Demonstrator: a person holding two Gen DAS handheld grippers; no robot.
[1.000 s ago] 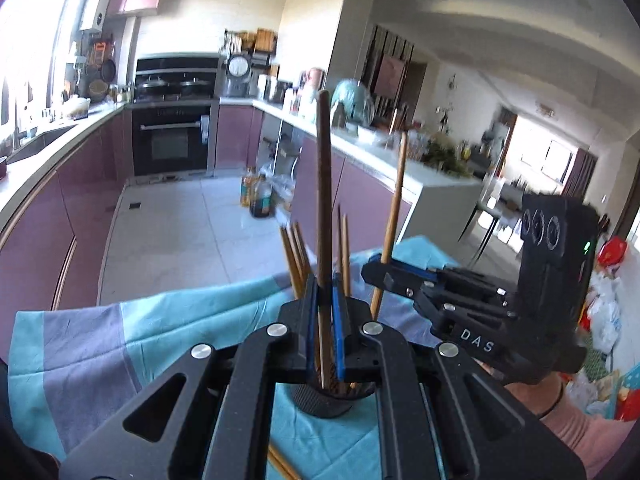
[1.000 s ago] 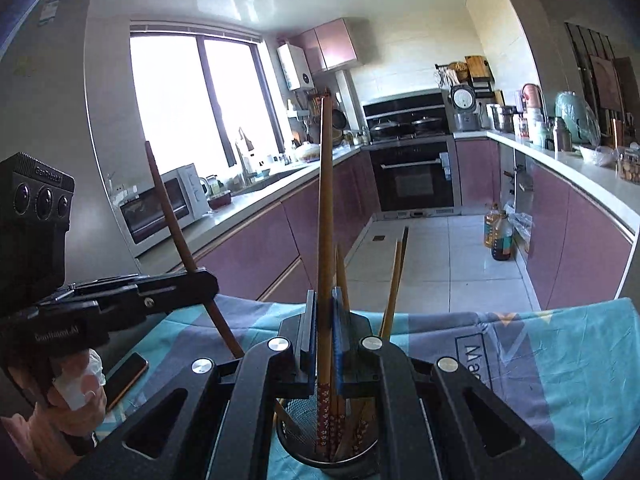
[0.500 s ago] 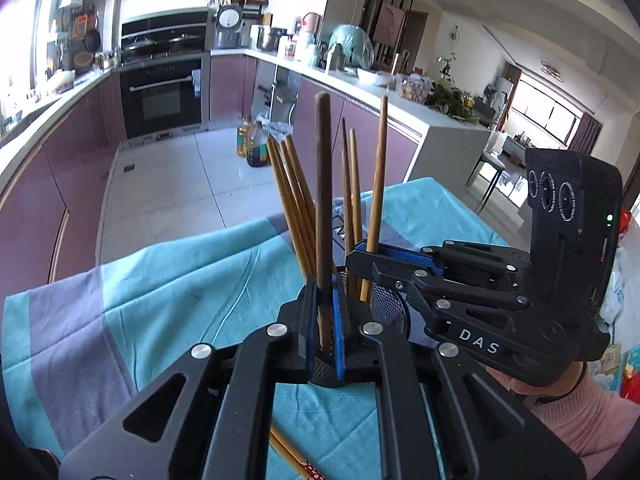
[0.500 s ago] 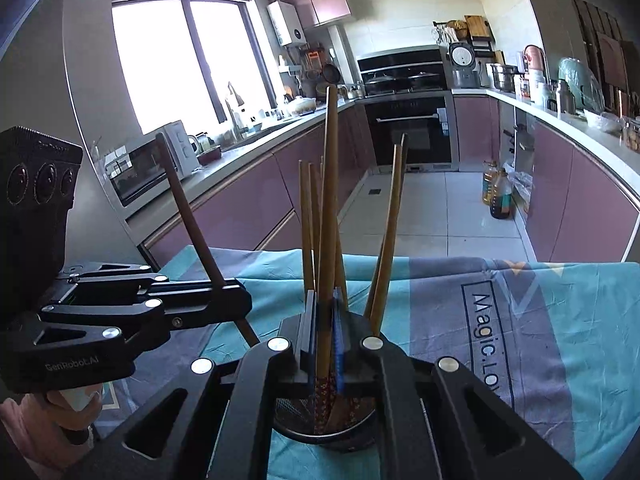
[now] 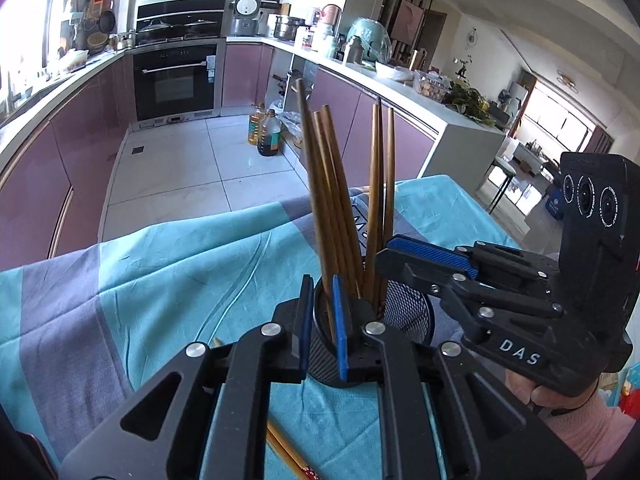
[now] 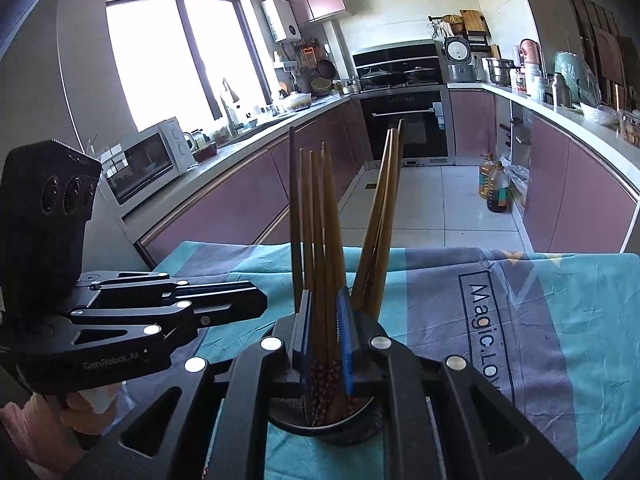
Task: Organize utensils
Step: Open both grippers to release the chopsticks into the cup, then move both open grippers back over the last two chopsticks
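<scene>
kitchen background: purple cabinets, a built-in oven (image 5: pixel 176 80) and a white tiled floor. nearest the cameras, a table (image 5: pixel 168 280) covered with a teal and grey cloth carries the work.

task object: a black mesh holder (image 5: pixel 404 316) stands upright on the cloth. a bundle of wooden chopsticks (image 5: pixel 340 208) stands in it, tips up, fanned into two groups: one leaning toward the left gripper's side, one toward the far rim.

left gripper (image 5: pixel 322 332): positioned at the holder's near rim, pointing downward. its blue pads stand slightly apart and the jaws are opening. one dark chopstick passes through the gap between them; the pads do not appear to press on it. judgement: released, not gripped.

right gripper (image 6: pixel 326 340): positioned directly over the holder mouth. its jaws are opening. several chopsticks stand between the pads, their patterned lower ends already inside the holder. no visible clamping.

progress, judged from the current layout:
- done: most chopsticks are seated in the holder; both grippers are at the release stage.
- left: at least one loose chopstick (image 5: pixel 288 454) lies flat on the cloth beneath the left gripper, near the holder's base, its patterned end toward the camera. it requires pickup and insertion.
- whether further utensils lie elsewhere on the table cannot be determined; both gripper bodies hide much of the near surface.

caution: withdrawing either gripper sideways could tip the light holder or drag out a chopstick.
</scene>
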